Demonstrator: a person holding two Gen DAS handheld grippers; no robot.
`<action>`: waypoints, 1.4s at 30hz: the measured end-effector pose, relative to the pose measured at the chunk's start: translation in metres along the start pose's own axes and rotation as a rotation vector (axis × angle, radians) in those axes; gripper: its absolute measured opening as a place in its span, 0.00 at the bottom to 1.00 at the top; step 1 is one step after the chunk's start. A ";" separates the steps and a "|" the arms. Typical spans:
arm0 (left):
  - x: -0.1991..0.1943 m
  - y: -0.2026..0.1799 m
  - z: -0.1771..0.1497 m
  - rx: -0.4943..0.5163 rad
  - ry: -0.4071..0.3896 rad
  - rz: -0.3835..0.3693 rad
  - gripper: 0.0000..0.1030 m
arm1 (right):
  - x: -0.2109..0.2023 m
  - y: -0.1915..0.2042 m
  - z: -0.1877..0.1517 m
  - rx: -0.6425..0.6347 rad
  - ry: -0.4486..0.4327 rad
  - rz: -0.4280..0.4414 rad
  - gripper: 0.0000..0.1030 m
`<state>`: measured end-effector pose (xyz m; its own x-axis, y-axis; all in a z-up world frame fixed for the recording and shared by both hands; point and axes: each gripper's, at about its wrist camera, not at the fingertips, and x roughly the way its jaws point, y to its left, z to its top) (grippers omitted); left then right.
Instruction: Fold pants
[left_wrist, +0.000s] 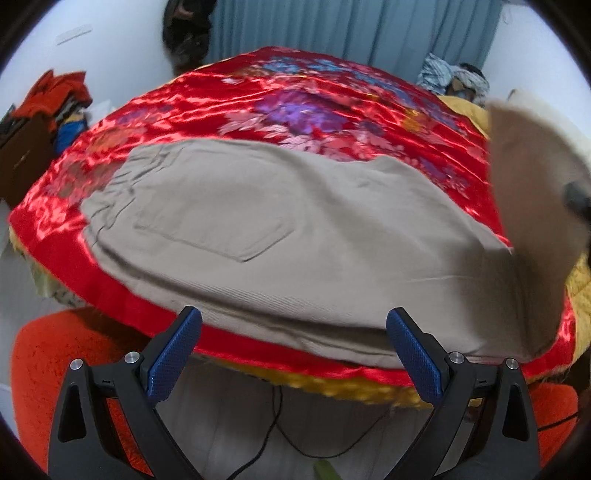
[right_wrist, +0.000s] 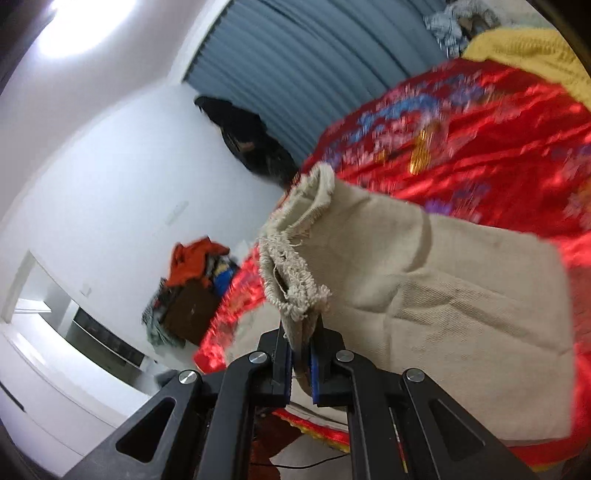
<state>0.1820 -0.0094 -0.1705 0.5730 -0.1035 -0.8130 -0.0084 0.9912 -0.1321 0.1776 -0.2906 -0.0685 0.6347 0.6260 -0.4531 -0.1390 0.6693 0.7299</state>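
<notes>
Beige pants (left_wrist: 280, 236) lie flat on a red floral satin bedspread (left_wrist: 295, 103), back pocket up, waist toward the left. My left gripper (left_wrist: 295, 332) hovers open over the near edge of the pants with nothing between its blue pads (left_wrist: 173, 358). At the right of the left wrist view the leg end (left_wrist: 532, 206) is lifted off the bed. In the right wrist view my right gripper (right_wrist: 301, 347) is shut on the frayed hem of the pants (right_wrist: 291, 280), and the lifted leg (right_wrist: 443, 295) trails from it toward the bed.
An orange rug (left_wrist: 74, 369) and a black cable (left_wrist: 273, 428) lie on the floor by the bed. Clothes sit piled on a brown box (right_wrist: 192, 295) at the left. A blue curtain (left_wrist: 351, 29) hangs behind, and yellow bedding (right_wrist: 524, 48) shows at the far right.
</notes>
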 end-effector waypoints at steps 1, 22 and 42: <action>0.001 0.006 -0.001 -0.014 0.003 0.002 0.97 | 0.016 0.001 -0.006 -0.009 0.014 -0.014 0.07; 0.001 -0.054 0.046 0.097 -0.073 -0.161 0.97 | -0.054 -0.109 -0.021 -0.176 -0.011 -0.346 0.57; 0.049 -0.197 0.022 0.479 0.041 -0.144 0.96 | -0.008 -0.150 -0.081 -0.313 0.229 -0.482 0.33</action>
<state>0.2297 -0.2074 -0.1720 0.5081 -0.2359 -0.8284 0.4511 0.8922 0.0227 0.1317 -0.3636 -0.2163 0.5075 0.2702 -0.8182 -0.1155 0.9623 0.2462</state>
